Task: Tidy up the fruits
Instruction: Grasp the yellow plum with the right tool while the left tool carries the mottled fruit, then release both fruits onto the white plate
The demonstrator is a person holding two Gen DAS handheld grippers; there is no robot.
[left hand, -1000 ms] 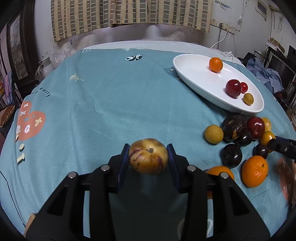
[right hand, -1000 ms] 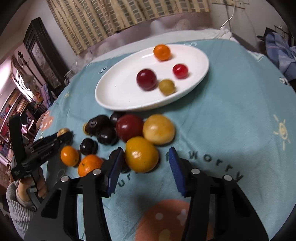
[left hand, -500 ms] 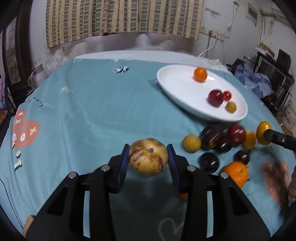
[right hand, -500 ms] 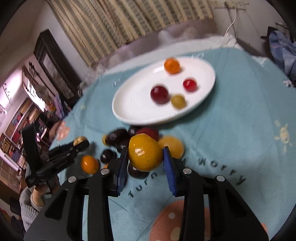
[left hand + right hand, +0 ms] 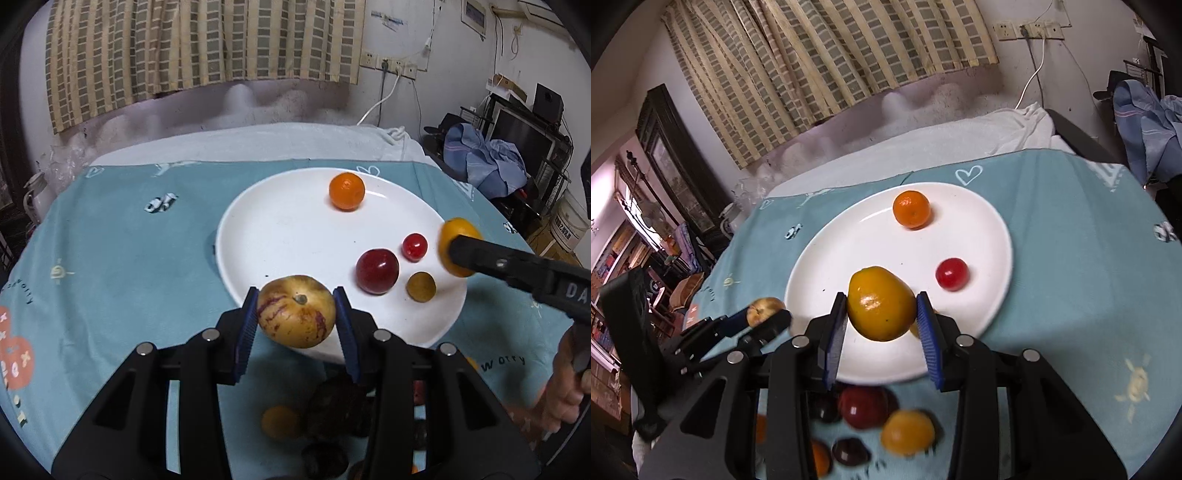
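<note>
Fruits lie partly out of sight: the loose pile on the teal tablecloth point(image 5: 122, 258) is mostly hidden behind each gripper's black frame, so in the left wrist view only a dark plum point(image 5: 334, 406) and a small orange shape show between the arms, dim and blurred, and in the right wrist view a red plum point(image 5: 862, 406) and a yellow-orange fruit point(image 5: 908, 432) are smeared by motion. The left gripper point(image 5: 296, 314) pinches a yellow, purple-streaked fruit point(image 5: 295, 312) between its blue pads at the near rim of the white plate point(image 5: 280, 236); the right gripper point(image 5: 882, 314) clamps an orange-yellow fruit point(image 5: 881, 302) above the plate's near half. A second ago the left gripper held its fruit over bare cloth with the plate well off to the side, and the right gripper's pads stood wide of its fruit, which lay among the pile; both fruits are now lifted and carried to the plate. The left view shows all four fruits on the plate: a mandarin point(image 5: 346, 191), a small red one point(image 5: 414, 246), a red plum point(image 5: 377, 270) and a small olive-yellow one point(image 5: 421, 287). In the right view the held fruit covers the last two. A hand point(image 5: 565, 387) shows at the left view's right edge, cut off.
</note>
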